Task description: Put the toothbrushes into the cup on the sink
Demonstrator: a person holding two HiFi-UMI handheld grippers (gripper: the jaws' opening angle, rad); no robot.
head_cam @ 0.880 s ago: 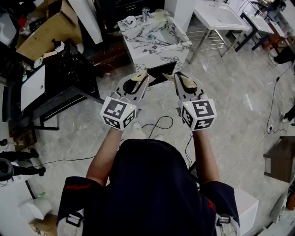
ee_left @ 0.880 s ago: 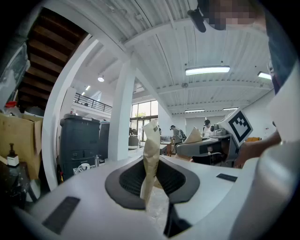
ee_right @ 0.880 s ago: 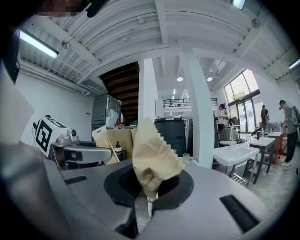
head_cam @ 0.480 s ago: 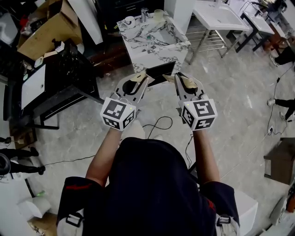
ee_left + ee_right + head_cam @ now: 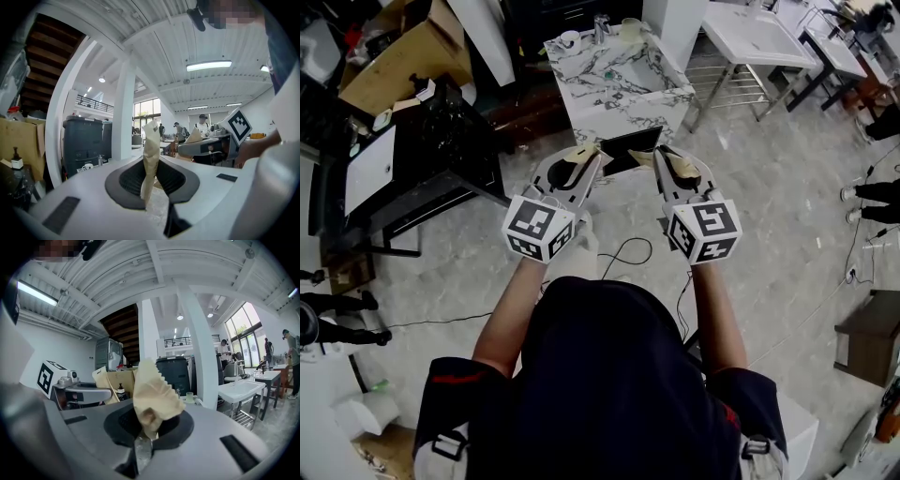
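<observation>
Cup: pale, upright at the back right corner of the marble sink surface, beside the faucet; a white mug stands at the back left corner. In the right gripper view the cup appears small and far off, to the right of the jaws and beyond them. The toothbrushes are too small to make out in any view. Left gripper and right gripper: held side by side over the tiled floor, just short of the near edge of the surface, so the cup lies well apart from both, ahead and past the basin. Left gripper view: the left gripper has its tan pads drawn narrow, meeting at the tips, with nothing between them; the mug shows low at left and the right gripper's marker cube at right. Right gripper view: the right gripper has its tan pads pressed together, likewise empty; the left gripper shows at left. A dark panel lies between the two pairs of jaws in the head view, below the front of the surface. Surroundings: a black cart and a cardboard box to the left, a white basin stand to the right, and a cable on the floor near the person.
</observation>
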